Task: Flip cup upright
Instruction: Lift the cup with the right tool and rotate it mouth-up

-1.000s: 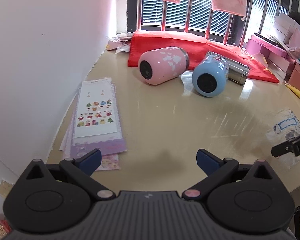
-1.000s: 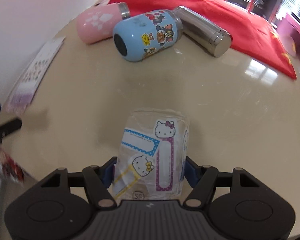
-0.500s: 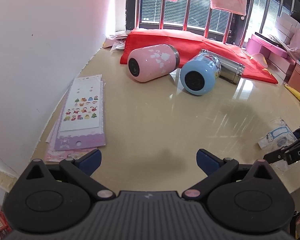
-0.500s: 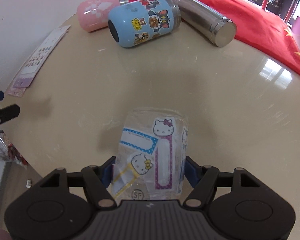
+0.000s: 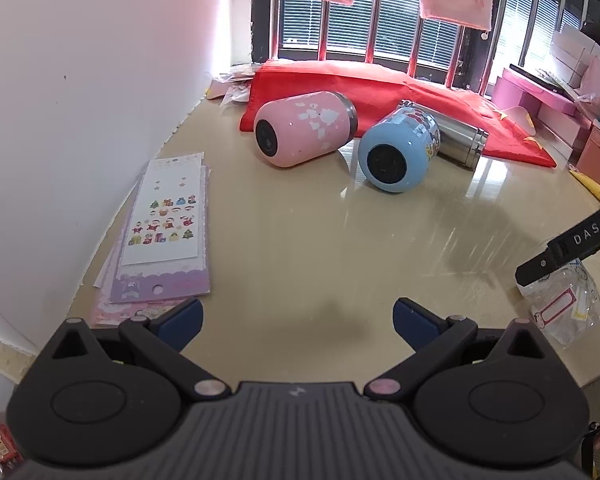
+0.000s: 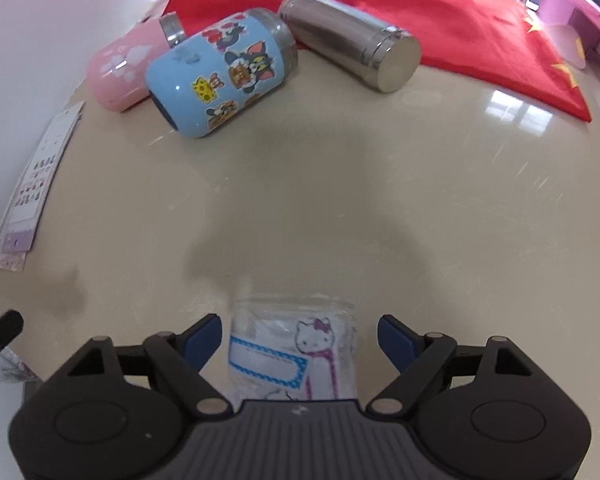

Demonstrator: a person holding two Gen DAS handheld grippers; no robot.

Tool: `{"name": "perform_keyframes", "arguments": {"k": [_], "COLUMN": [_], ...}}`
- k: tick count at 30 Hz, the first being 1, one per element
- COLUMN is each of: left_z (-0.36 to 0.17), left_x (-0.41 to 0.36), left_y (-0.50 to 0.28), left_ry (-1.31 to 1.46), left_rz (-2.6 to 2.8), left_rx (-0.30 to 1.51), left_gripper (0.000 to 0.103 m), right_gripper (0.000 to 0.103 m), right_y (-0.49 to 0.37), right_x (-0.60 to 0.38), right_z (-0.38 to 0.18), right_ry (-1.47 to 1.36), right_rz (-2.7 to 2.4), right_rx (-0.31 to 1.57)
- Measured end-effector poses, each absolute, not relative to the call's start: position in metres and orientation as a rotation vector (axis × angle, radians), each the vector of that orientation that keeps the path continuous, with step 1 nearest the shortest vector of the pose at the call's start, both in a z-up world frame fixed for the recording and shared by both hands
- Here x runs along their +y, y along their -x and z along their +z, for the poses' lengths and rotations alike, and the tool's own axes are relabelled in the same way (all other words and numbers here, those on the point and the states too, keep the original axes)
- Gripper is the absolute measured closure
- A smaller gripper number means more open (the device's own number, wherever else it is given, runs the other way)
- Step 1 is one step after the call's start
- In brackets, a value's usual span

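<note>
Lying on their sides beside the red cloth (image 5: 400, 84), the pink paw-print steel cup (image 5: 306, 128) and blue cartoon-stickered steel cup (image 6: 220, 76) point their bases toward both empty, spread-fingered grippers, left gripper (image 5: 296, 314) and right gripper (image 6: 300, 334), well apart from either.

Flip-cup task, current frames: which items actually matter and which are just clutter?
Job-related:
- pink cup, on its side
- blue cup, on its side
- steel flask, on its side
- left hand-held gripper, open
- right hand-held gripper, open

Lying about:
- sticker sheets
- Hello Kitty sticker bag
- red cloth
- pink boxes
</note>
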State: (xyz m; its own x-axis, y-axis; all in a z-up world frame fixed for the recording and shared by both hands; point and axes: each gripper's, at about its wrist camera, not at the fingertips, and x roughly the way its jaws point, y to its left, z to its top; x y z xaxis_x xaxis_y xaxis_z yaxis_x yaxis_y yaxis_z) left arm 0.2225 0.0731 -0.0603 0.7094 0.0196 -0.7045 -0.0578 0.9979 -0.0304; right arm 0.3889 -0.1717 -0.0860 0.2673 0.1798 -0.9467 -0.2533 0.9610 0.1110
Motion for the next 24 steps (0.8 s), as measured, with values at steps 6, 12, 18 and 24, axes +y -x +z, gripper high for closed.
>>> {"name": "perform_keyframes", "arguments": {"k": [6,12,18,24], "left_z": [-0.062,-0.061,-0.051,-0.041], "left_x": [0.069,0.06,0.044,0.012], "left_y": [-0.223,-0.22,-0.217,-0.216], "left_ry": [0.052,0.041,0.047,0.083], "left_rz": [0.031,0.022,0.013,-0.015], "left_rx": [0.785,0.79,0.761,0.716], "left_gripper": [0.0,0.0,0.0,0.0], "right_gripper": [0.043,0.044,0.044,0.044], "right_y": [-0.393,-0.374,-0.325,-0.285], "right_x": [-0.165,-0.175,-0.217,-0.295], "right_z": [-0.084,-0.071,-0.044,-0.053], "right_ry": [0.096,0.075,0.046,0.005], "right_rz": [0.277,0.301,0.343,0.246], "right_rx": [1.276,1.155,0.797,0.507]}}
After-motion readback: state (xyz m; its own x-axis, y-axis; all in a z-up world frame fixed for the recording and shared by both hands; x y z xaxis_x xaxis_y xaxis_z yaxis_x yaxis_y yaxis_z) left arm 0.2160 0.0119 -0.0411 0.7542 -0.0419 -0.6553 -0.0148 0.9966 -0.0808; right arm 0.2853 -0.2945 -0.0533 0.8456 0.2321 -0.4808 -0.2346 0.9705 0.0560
